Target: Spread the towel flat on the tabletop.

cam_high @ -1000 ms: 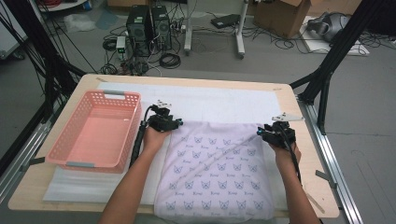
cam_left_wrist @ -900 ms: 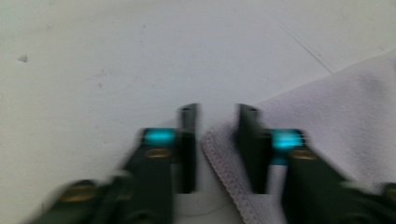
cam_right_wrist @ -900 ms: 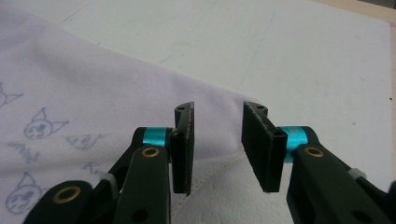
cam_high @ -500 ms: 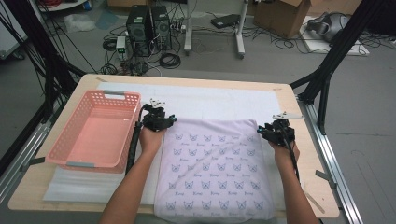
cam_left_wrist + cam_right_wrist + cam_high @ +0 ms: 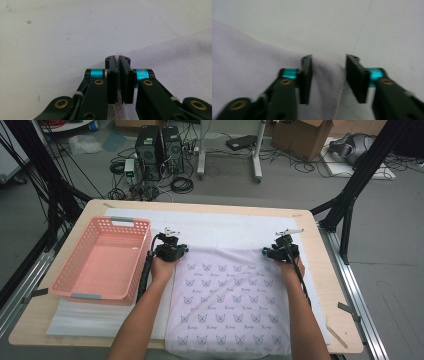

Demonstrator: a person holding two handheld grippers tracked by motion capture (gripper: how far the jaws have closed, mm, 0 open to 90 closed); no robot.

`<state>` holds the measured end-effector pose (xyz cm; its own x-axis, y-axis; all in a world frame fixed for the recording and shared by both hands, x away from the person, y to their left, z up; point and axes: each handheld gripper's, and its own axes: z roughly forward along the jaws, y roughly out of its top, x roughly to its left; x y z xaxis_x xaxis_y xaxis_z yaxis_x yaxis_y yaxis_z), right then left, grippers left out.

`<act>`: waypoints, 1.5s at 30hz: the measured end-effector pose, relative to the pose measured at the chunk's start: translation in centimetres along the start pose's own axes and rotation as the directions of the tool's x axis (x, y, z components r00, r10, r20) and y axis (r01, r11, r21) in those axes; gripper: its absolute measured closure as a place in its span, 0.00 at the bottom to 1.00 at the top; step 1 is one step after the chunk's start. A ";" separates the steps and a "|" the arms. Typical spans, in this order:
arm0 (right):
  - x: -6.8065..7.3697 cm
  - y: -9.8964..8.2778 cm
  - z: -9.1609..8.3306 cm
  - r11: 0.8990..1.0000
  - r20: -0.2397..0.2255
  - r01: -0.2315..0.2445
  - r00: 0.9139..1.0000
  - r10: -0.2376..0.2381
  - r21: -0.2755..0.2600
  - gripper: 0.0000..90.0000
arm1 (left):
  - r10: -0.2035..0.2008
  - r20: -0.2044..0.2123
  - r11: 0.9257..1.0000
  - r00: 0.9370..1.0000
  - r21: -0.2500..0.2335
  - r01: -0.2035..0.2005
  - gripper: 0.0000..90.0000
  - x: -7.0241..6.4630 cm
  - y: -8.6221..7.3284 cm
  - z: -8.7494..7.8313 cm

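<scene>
A pale lilac cloth [image 5: 227, 305] printed with small cat faces lies flat on the white mat, its near edge hanging over the table front. My left gripper [image 5: 170, 249] is at the cloth's far left corner. Its jaws have just closed, and in the left gripper view that gripper [image 5: 118, 60] is shut on the stitched hem [image 5: 175, 57]. My right gripper [image 5: 281, 250] is at the far right corner. In the right gripper view it [image 5: 328, 60] has been closing, but it stands open, with the cloth corner [image 5: 249, 50] raised between the pads and a gap showing.
A pink plastic basket [image 5: 130, 222] stands empty on the left of the table, close to my left forearm. The white mat [image 5: 225, 225] covers the middle of the wooden table [image 5: 200, 206]. Black frame posts rise at both sides.
The cloth's rumpled far edge has been pulled flat and straight. My right gripper has shifted a little left and away onto the far right corner. The left jaws have closed on the hem.
</scene>
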<state>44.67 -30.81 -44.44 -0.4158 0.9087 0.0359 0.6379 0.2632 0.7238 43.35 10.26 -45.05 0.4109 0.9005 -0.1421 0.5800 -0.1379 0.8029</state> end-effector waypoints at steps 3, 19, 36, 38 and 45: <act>0.3 0.3 -0.1 0.998 0.025 0.069 0.997 -0.069 0.001 0.95 | 0.018 -0.030 0.998 0.999 -0.062 -0.019 0.96 0.0 0.4 -0.5; -0.4 -0.3 -1.9 0.996 0.109 -0.009 0.994 0.019 -0.091 0.71 | -0.026 -0.007 1.000 1.000 -0.013 0.026 0.70 0.4 -0.2 -0.6; -0.3 -0.9 -5.6 0.989 -0.145 0.008 0.989 -0.030 -0.149 0.45 | 0.028 0.245 0.991 0.969 -0.131 0.004 0.42 -0.4 -0.1 -3.0; 0.4 -1.0 -6.4 0.986 -0.142 0.052 0.987 -0.075 -0.156 0.41 | 0.041 0.264 0.990 0.964 -0.139 -0.004 0.39 -0.7 -0.3 -3.7; 1.1 -3.1 -9.3 0.980 -0.153 0.089 0.981 -0.117 -0.177 0.32 | 0.070 0.220 0.981 0.973 -0.192 -0.028 0.25 -1.6 -1.0 -6.3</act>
<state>36.20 -33.63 -40.27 -0.5816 0.8115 0.0561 0.4731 0.2814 0.8348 37.65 11.53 -41.93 0.5956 0.7755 -0.2093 0.4228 -0.0811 0.9026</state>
